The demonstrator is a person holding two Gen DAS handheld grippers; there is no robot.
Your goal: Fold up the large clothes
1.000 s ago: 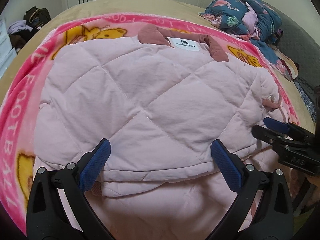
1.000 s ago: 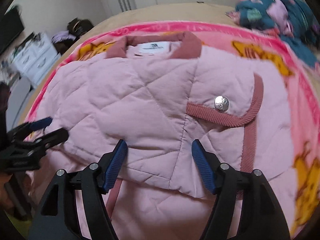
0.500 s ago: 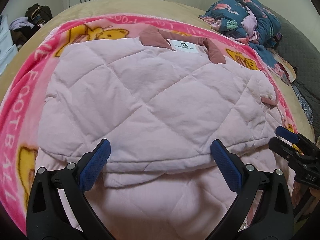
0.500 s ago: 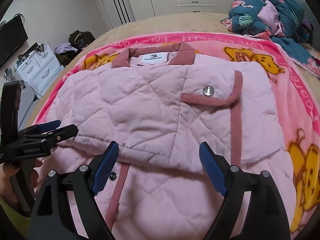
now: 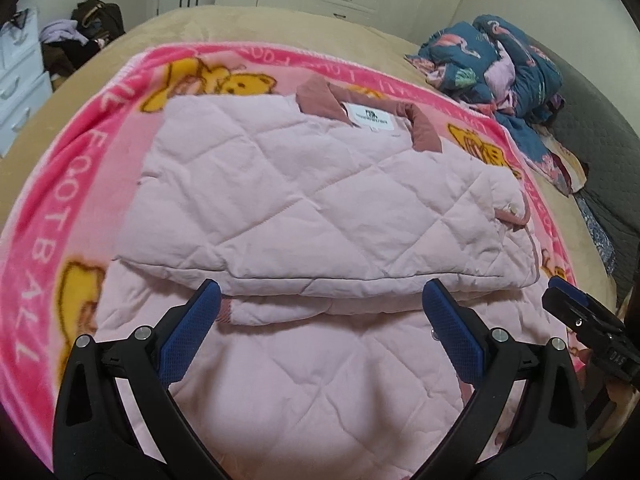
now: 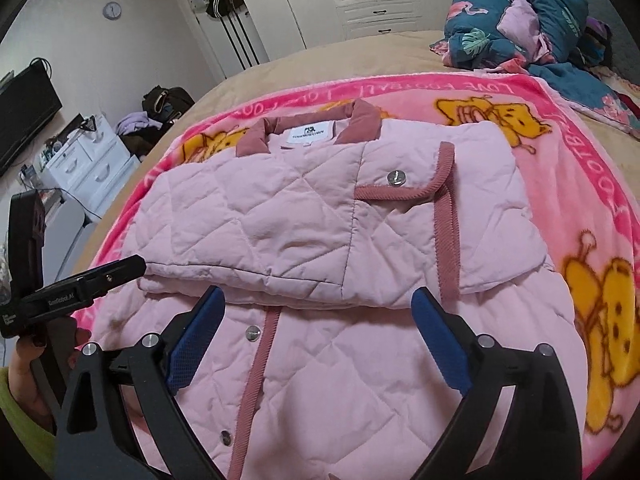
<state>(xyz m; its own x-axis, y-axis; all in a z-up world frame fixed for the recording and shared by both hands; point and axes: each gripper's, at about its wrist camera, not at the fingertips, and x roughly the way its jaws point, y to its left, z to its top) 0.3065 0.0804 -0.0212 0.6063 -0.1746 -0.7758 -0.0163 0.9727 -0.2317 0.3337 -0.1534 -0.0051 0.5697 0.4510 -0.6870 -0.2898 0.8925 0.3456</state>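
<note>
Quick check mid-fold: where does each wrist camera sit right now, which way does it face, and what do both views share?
Left wrist: on the left gripper, looking down over the pink jacket; right gripper at its right edge.
Right wrist: on the right gripper, jaws opening, nothing between them; left gripper and a hand at left.
Shared: jacket, collar label, pink blanket, blue bedding.

Both wrists overlook jacket (image 5: pixel 328 208) closely
</note>
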